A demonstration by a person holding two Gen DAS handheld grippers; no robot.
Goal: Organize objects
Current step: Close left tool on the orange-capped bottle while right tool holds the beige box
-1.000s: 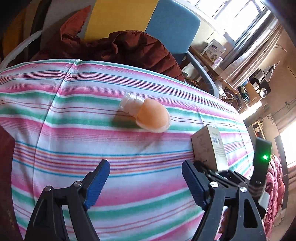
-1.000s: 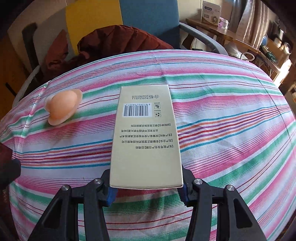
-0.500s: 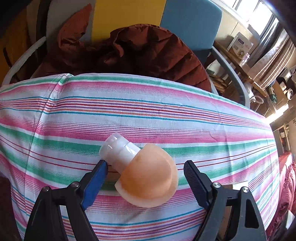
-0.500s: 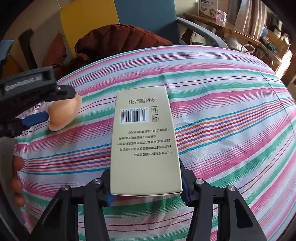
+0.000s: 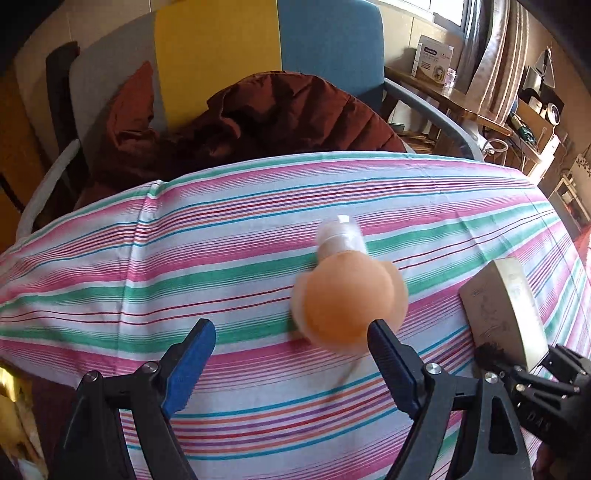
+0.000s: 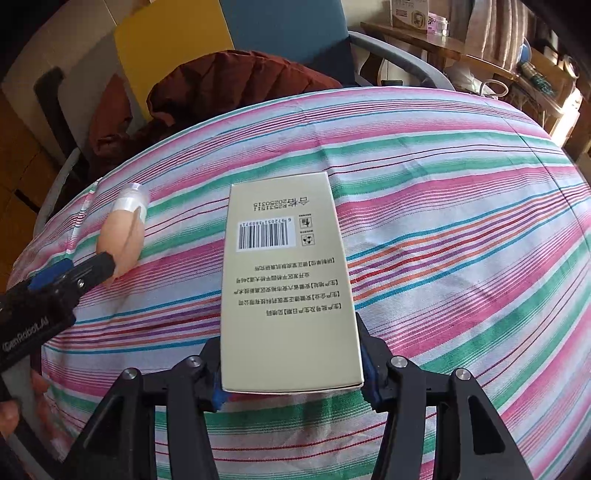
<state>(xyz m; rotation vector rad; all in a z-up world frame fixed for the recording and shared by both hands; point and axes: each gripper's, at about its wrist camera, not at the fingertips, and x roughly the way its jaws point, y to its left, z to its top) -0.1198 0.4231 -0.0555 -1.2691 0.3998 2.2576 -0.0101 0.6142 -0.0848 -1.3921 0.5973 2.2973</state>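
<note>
Off-centre grab at a rolling orange bottle (image 5: 349, 302).
Left tool (image 5: 291, 345) gaping wide, right-hand finger touching it; right tool (image 6: 291, 373) clamped on box (image 6: 288, 280); risks nudging it across the desk (image 5: 221, 236).

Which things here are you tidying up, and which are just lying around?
Being tidied:
- peach-coloured round puff with clear plastic handle
- tall cream cardboard box with barcode

Just lying around:
- dark red quilted jacket
- blue and yellow chair
- white printed box on wooden shelf

Bright daylight from upper-right window (image 5: 443, 11); heavy fisheye bend + dark vignette at corners; orange sponge (image 5: 349, 299) motion-blurred in left view.
</note>
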